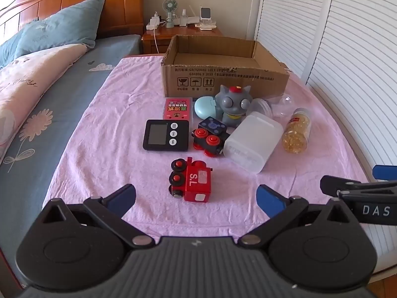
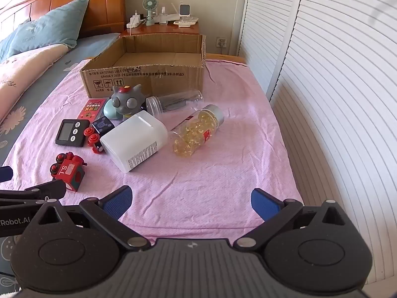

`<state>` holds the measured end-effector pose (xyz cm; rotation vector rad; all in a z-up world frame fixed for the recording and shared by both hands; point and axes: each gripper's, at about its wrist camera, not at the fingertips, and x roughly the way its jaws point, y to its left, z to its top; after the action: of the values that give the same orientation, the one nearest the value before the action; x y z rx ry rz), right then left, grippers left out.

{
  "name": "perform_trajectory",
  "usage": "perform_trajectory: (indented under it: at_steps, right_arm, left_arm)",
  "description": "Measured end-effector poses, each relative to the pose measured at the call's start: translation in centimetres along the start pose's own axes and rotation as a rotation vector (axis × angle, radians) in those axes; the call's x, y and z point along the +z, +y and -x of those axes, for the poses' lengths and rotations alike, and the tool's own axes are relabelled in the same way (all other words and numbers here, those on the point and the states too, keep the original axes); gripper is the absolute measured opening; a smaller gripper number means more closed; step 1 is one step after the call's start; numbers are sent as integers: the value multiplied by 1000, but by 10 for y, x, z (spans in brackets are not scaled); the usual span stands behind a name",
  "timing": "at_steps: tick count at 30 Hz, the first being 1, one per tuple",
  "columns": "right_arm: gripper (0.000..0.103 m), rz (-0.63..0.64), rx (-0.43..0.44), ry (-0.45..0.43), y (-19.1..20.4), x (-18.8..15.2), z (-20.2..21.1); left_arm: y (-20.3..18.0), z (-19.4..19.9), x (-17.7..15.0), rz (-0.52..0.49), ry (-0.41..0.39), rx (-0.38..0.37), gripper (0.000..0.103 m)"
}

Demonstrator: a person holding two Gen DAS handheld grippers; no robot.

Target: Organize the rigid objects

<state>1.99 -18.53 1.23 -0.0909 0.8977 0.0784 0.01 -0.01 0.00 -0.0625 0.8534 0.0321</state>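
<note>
Several objects lie on a pink cloth before an open cardboard box, which also shows in the right wrist view. A red toy train lies nearest, just ahead of my open, empty left gripper. Behind it are a black timer, a blue and red toy car, a white plastic jar, a capsule bottle, a grey cat figure, a pink card box and a teal case. My right gripper is open and empty over bare cloth, short of the white jar and capsule bottle.
A clear empty jar lies by the box. A bed with pillows is to the left. A wooden nightstand with a fan and chargers stands behind the box. White louvred doors run along the right.
</note>
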Motion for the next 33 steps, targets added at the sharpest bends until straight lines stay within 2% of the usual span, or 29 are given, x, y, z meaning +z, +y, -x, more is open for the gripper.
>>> perform_trajectory:
  at_steps: [33]
  right_arm:
    - [103,4,-5,-8,-1,0,2]
  left_arm:
    - [-2,1,1,2,-12,-9,102]
